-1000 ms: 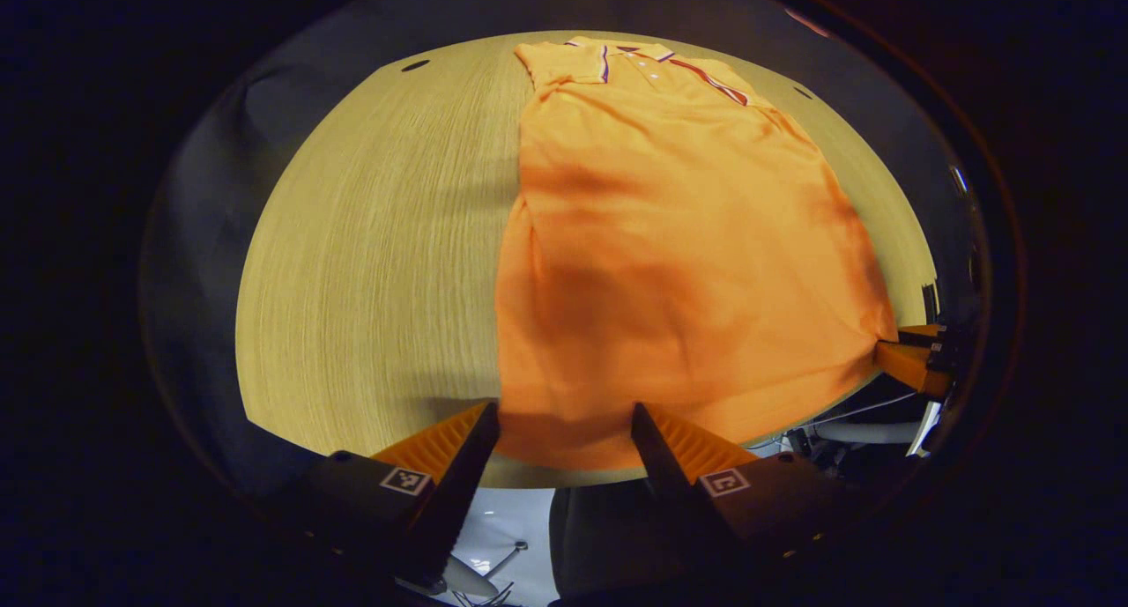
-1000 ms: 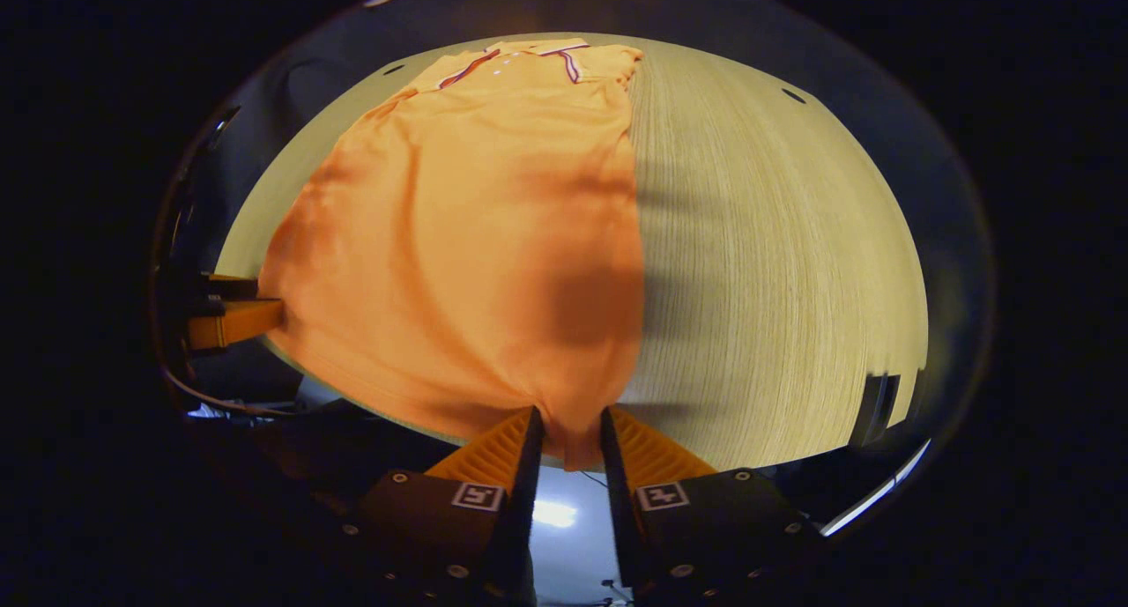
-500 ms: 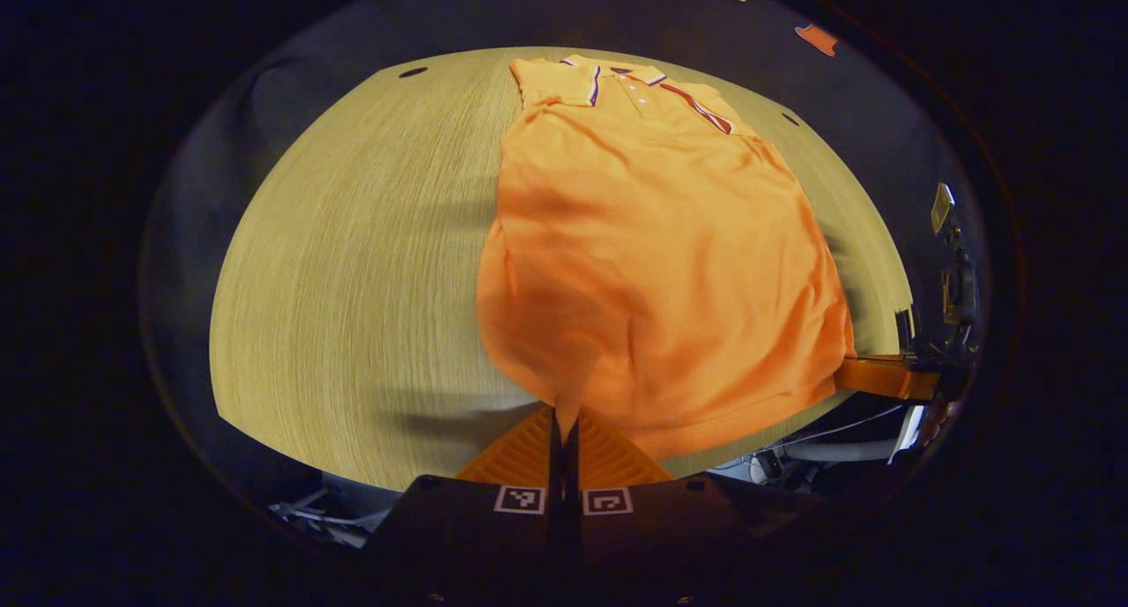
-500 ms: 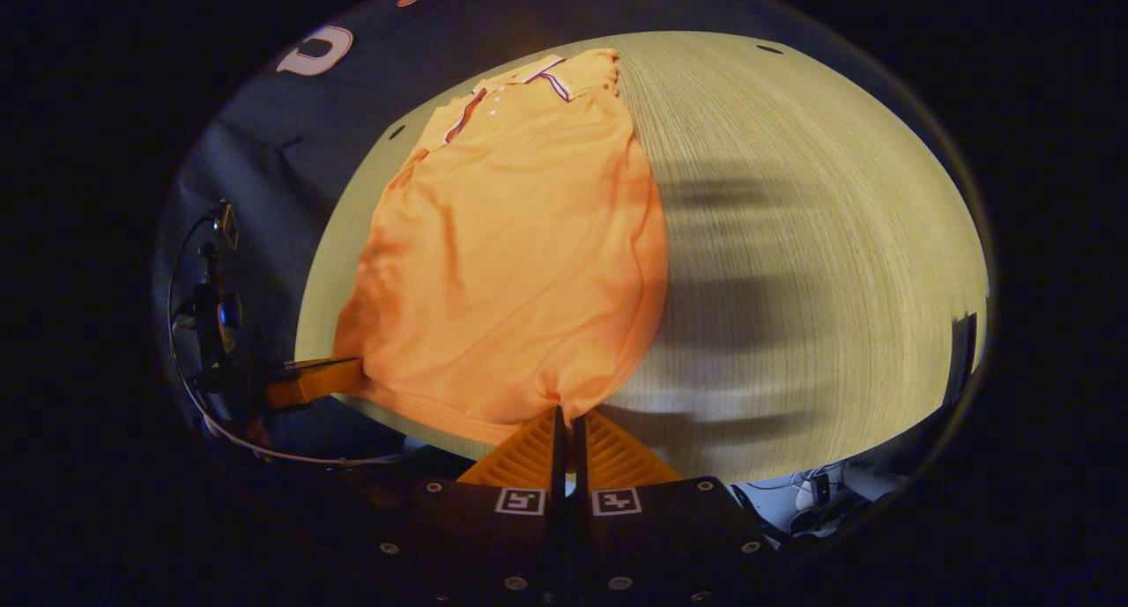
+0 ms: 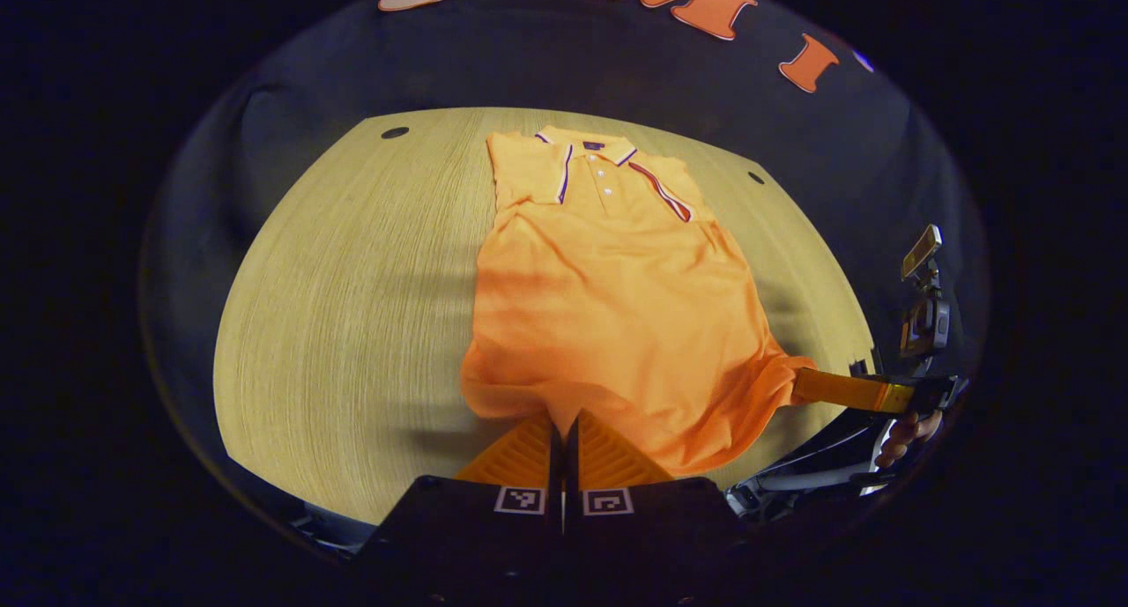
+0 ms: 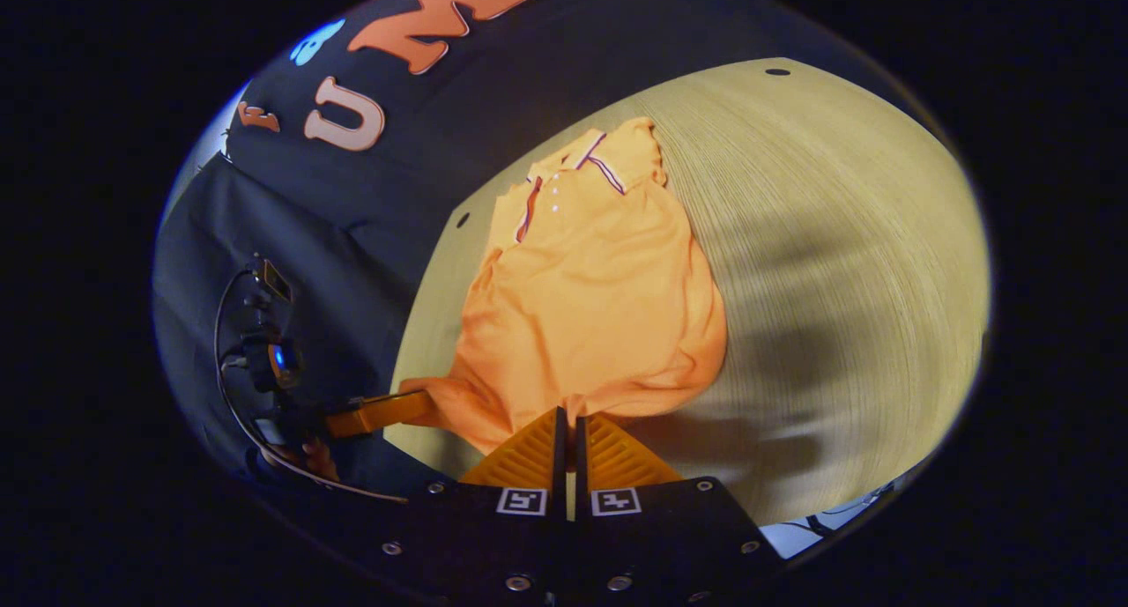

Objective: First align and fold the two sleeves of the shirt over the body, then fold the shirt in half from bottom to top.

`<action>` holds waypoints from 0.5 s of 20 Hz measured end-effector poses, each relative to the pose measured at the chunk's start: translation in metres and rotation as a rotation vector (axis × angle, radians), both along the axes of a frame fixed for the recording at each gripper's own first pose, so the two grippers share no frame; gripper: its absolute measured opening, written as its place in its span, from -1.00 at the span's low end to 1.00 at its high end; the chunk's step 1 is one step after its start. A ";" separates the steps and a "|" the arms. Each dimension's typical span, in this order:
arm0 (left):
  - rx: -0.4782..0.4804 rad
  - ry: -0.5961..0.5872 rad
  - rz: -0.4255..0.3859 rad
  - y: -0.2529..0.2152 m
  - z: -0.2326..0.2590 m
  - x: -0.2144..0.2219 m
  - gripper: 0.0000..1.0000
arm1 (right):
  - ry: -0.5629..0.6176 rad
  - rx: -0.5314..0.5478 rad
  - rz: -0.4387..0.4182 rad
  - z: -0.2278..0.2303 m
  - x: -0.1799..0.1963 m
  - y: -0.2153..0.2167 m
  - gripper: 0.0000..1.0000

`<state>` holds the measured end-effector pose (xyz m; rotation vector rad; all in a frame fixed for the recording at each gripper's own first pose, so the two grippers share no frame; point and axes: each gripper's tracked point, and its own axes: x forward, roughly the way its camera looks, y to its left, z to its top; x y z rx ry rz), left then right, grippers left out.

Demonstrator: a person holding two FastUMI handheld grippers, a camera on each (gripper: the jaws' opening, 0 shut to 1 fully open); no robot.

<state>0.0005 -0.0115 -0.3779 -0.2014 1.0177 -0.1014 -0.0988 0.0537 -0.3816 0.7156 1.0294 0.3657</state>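
Both tools are clenched on the orange shirt's bottom hem: the left tool [image 5: 562,424] has its two fingers pressed together on the hem's left corner, and the right tool [image 6: 568,419] pinches the hem's right corner the same way. Between the two grips the shirt [image 5: 608,299] has its lower edge raised off the wooden desk [image 5: 352,307] and sagging a little, while the upper body and collar [image 5: 599,153] lie flat on the desk near its far edge, with the sleeves already tucked in over the body. Off to the right in the left gripper view, the right tool reaches in to the fabric, with a hand [image 5: 903,435] holding it. Mirrored at the lower left of the right gripper view, the left tool meets the hem.
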 end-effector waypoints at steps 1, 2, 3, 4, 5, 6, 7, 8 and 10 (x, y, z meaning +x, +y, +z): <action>-0.006 -0.019 0.008 0.002 0.006 0.010 -0.97 | -0.024 0.031 -0.025 0.009 0.010 0.001 -0.92; -0.015 -0.042 0.016 0.003 0.012 0.019 -0.97 | -0.037 0.044 -0.040 0.014 0.017 0.001 -0.92; -0.027 -0.064 0.024 0.004 0.019 0.027 -0.97 | -0.054 0.064 -0.050 0.022 0.026 0.001 -0.92; -0.029 -0.079 0.028 0.006 0.026 0.038 -0.97 | -0.074 0.070 -0.061 0.027 0.036 0.000 -0.92; -0.025 -0.096 0.031 0.010 0.030 0.048 -0.98 | -0.087 0.073 -0.062 0.030 0.046 0.001 -0.92; -0.022 -0.109 0.031 0.012 0.035 0.057 -0.97 | -0.101 0.063 -0.068 0.033 0.056 -0.001 -0.92; -0.024 -0.127 0.029 0.014 0.041 0.066 -0.98 | -0.116 0.065 -0.073 0.039 0.065 -0.004 -0.92; -0.022 -0.139 0.030 0.015 0.048 0.077 -0.98 | -0.126 0.060 -0.083 0.043 0.074 -0.006 -0.92; -0.037 -0.159 0.029 0.016 0.056 0.098 -0.97 | -0.143 0.050 -0.096 0.050 0.092 -0.012 -0.93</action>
